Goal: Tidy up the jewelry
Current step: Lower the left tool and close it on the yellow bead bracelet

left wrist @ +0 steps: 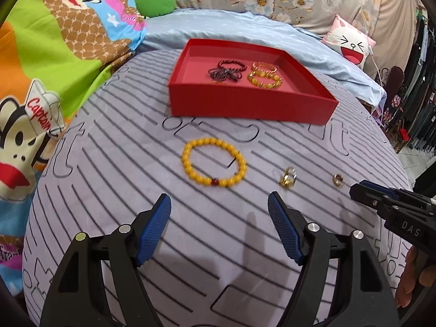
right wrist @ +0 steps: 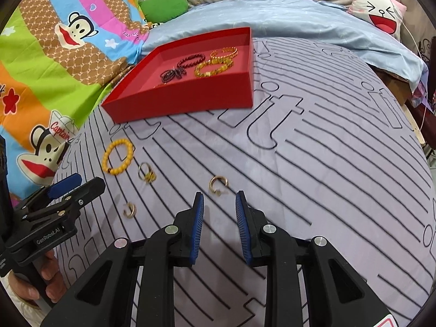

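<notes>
Lying just above the half-open, empty right gripper, the gold ring is nearest; the left gripper, wide and empty, faces the yellow bracelet.

left gripper: black two-finger tool with blue ribbed pads, jaws spread wide, nothing between them, tipped down at the bed
right gripper: same black build with blue pads, jaws only a narrow gap apart, also empty, also angled down
left hand: fingers wrapped round the black handle
right hand: just a few fingertips showing on its handle
</notes>
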`<state>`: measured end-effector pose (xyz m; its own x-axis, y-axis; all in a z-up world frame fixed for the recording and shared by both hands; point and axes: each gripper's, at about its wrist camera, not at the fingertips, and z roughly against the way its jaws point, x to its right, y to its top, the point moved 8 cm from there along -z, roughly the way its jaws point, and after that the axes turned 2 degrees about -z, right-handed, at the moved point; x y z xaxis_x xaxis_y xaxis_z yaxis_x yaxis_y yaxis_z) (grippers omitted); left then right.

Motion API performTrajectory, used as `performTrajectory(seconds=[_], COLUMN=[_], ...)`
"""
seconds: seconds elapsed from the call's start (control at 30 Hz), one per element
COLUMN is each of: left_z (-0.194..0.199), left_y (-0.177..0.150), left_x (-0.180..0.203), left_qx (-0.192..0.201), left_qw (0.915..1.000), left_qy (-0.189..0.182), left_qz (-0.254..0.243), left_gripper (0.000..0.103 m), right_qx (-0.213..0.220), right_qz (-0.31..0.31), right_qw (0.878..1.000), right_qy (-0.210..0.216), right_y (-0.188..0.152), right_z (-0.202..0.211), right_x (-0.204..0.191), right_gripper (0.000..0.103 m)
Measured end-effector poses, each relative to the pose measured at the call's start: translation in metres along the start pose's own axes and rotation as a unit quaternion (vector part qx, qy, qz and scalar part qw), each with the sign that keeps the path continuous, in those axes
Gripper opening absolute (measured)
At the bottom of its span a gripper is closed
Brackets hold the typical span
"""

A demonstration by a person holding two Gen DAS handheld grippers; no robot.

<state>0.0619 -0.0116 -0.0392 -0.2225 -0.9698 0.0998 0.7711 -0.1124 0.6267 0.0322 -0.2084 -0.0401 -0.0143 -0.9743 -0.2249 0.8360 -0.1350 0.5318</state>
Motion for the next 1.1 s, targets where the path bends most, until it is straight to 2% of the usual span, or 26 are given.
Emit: performTrajectory(seconds=[0.17,0.43,0.5,0.57,0.73,0.9,1.0,1.1], left_z=[-0.003,-0.018,-0.025,-0.032,-0.042,-0.041,-0.040,-0.038], left_y=[0.000,0.024,0.027,0.029,0.025,0.024,0.023,0.020], left_x=[-0.011,-0.032,-0.034,-0.034,-0.031,-0.027,-0.026,-0.024], left_qx=[-0.003,0.002,-0.001,-0.007,-0.015,-0.014,-0.014,-0.014], left_qw=[0.9998,0.9986,0.9986,0.9986,0.9987,0.9992,0.9993,0.9994], left_qy=[0.012,0.040,0.041,0.043,0.043,0.031,0.025,0.020], left_qz=[0.014,0.034,0.032,0.029,0.023,0.020,0.023,0.025], left_gripper=[0.070,0.068,0.061,0.059,0.040,0.015,0.008,0.007], right_qx=[-0.005,0.000,0.000,-0.002,-0.009,-0.011,-0.010,-0.011], right_qz=[0.004,0.008,0.008,0.009,0.004,0.002,0.003,0.006], right_qw=[1.000,1.000,1.000,1.000,1.000,1.000,1.000,1.000], right_qy=[0.005,0.005,0.005,0.003,-0.001,-0.004,-0.003,0.001], right_y=[-0.004,0.002,0.002,0.002,0.001,0.001,0.002,0.002], right_z=[-0.002,-0.001,-0.002,-0.004,-0.009,-0.014,-0.014,-0.013], right_x=[-0.006,-0.010,-0.009,-0.009,-0.004,-0.003,-0.004,-0.006], right_gripper=[0.024,0.024,0.024,0.024,0.024,0.024,0.024,0.024])
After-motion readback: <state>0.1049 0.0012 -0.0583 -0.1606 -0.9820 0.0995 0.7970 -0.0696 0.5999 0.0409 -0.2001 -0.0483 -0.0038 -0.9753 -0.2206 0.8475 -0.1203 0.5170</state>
